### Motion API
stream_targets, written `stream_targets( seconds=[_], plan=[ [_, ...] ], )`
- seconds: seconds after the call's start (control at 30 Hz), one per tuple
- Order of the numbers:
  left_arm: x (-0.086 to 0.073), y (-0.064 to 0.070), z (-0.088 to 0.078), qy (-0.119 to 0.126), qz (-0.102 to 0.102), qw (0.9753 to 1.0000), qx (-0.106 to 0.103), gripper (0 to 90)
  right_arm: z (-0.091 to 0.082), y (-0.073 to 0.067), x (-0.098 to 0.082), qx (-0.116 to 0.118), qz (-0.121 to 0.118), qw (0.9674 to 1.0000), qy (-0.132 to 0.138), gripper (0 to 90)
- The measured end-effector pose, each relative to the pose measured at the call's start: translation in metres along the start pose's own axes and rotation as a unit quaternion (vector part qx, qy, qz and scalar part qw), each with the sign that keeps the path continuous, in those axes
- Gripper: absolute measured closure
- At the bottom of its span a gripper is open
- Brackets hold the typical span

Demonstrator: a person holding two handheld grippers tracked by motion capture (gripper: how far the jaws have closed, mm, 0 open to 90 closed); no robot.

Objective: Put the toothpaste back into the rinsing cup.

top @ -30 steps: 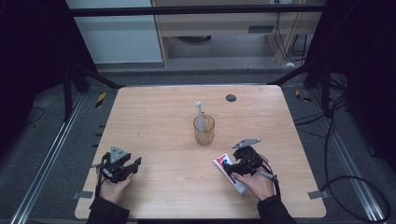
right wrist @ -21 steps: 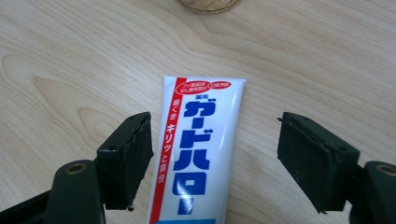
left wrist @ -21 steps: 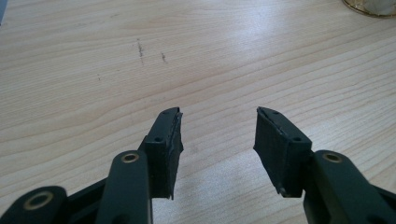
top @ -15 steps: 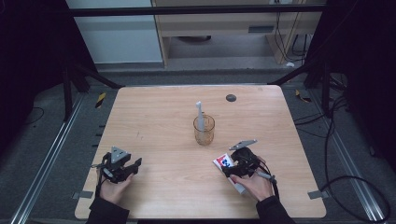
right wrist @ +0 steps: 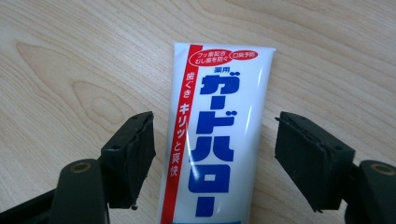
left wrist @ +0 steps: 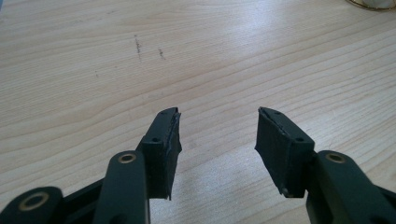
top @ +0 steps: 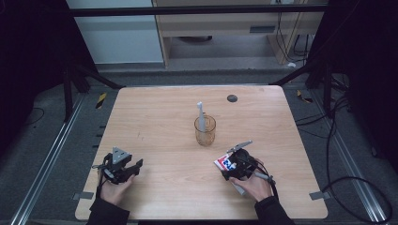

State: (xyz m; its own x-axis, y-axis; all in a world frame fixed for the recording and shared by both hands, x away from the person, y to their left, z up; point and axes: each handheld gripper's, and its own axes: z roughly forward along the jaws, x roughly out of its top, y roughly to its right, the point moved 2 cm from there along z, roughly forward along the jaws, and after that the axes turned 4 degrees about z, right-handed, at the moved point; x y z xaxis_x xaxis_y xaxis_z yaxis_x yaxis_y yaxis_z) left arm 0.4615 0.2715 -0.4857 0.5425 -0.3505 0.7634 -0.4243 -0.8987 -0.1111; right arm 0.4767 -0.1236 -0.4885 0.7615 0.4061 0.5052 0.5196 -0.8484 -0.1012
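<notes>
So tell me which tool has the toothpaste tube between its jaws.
The right tool: the toothpaste tube lies between its closing, not yet touching jaws. The left tool straddles bare table.

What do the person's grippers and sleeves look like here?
Both the left gripper and right gripper are black, each with two blocky jaws, brass-coloured pivot rivets and a grey three-cornered plate on top. Thin dark cables trail back. The sleeves are dark.

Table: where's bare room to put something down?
Free: the table's left half, between the left tool and the glass, and the far right corner past the dark disc. Crowded: near right, around the toothpaste tube and right tool.
</notes>
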Motion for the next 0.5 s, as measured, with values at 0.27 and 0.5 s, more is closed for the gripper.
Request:
stream_targets(
  seconds=[0.27, 0.5],
  plan=[
    [-0.0002, 0.0, 0.0008, -0.003, 0.0, 1.0, -0.002, 48.6, 0.0063, 0.0019, 0.0019, 0.0, 0.007, 0.9999, -0.014, 30.5],
    [-0.0004, 0.0003, 0.0018, -0.006, 0.001, 1.0, -0.003, 48.6, 0.0094, 0.0018, 0.0035, 0.006, 0.007, 0.9997, -0.023, 36.2]
  ],
)
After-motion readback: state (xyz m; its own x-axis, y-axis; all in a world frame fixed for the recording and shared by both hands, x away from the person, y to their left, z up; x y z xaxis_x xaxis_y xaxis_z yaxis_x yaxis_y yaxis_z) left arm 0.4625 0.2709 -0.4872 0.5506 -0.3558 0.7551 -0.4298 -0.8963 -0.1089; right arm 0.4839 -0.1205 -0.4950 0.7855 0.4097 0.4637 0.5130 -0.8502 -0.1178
